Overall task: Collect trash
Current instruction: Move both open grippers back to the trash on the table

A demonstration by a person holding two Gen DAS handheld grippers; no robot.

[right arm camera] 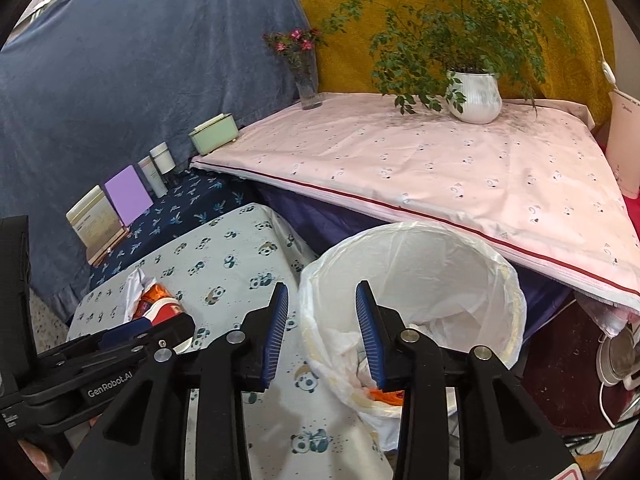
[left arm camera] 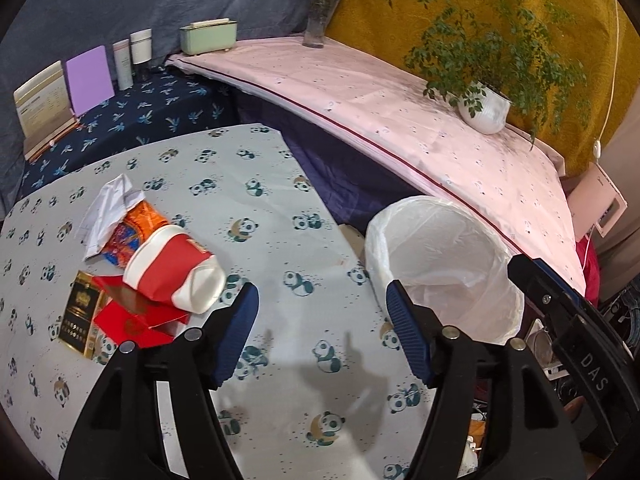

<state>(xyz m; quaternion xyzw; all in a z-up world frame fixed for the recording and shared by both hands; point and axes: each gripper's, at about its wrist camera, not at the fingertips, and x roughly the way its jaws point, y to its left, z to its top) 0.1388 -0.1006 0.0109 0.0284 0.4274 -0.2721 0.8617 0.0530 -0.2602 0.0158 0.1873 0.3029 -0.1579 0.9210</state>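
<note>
The left tongs (left arm camera: 322, 334) hang apart over the panda-print counter (left arm camera: 256, 208) with nothing between the pads; the right tongs (right arm camera: 322, 334) are likewise apart and empty, poised just over the near rim of the bin (right arm camera: 416, 304), which stands lined with a white bag beside the counter's edge.

The trash lies in one loose heap on the counter, to the left of the left tongs. Counted there: one red-and-white paper cup (left arm camera: 174, 270) on its side, one white crumpled paper (left arm camera: 108, 212), one orange foil wrapper (left arm camera: 134, 234) partly under the cup, one black-and-gold cigarette box (left arm camera: 80, 316), and red card (left arm camera: 138, 320) that may be one folded piece or two, since the overlap hides the join. Inside the bin a scrap of orange and some white stuff already show at the bottom.

All of it looks light. The cup is probably thin-walled and will crush, so a pinch across its open rim should serve better than one around the rounded body. The wrapper is likely slick and floppy; its bunched middle is the place to grip. The box is stiff and would take a squeeze across its narrow sides.
</note>
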